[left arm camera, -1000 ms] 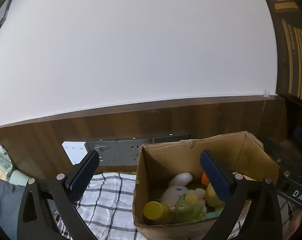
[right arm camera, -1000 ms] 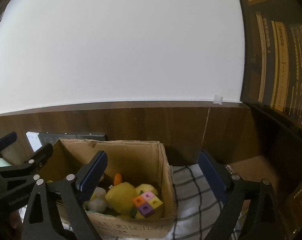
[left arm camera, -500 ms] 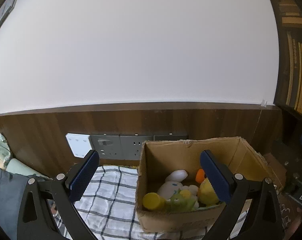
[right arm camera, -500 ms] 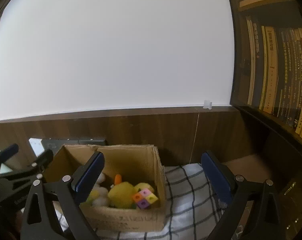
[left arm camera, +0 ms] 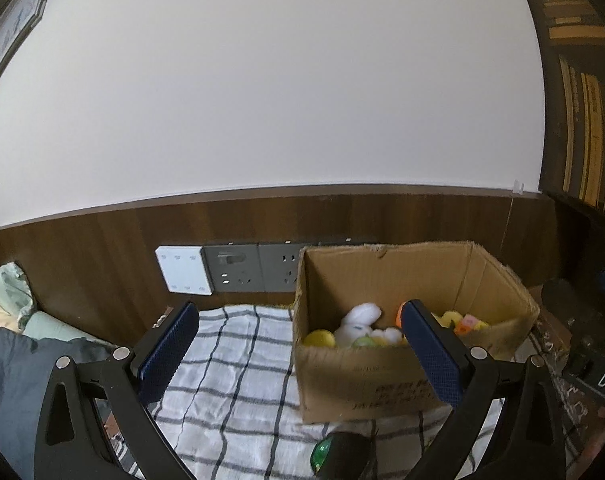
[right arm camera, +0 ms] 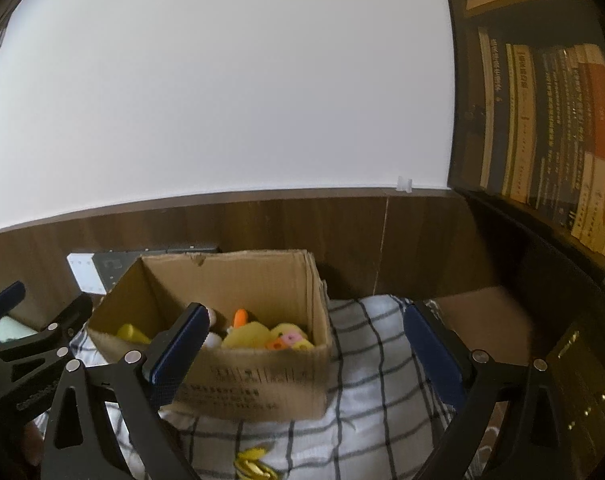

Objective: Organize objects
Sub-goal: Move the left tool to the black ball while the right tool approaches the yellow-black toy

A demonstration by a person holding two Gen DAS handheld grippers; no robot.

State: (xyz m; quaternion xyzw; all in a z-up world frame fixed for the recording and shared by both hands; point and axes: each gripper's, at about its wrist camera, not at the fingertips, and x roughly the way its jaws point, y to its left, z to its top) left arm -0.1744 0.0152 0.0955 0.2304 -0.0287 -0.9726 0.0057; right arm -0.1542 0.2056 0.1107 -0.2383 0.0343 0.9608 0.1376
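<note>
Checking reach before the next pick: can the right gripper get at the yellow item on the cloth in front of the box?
Probably yes: the right gripper is open and empty, and the yellow item lies uncovered on the checked cloth, below its fingers.

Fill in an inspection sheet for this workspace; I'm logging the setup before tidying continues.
Surface: checked cloth, rumpled.
Job's things: cardboard box open, holding soft toys; green-and-dark object and yellow item lie on the cloth in front of the box.
Clutter: grey fabric at left.
Grippers: left gripper and right gripper open, empty.
Cables: nothing seen.
Surroundings: wall sockets, wood panelling, bookshelf.
</note>
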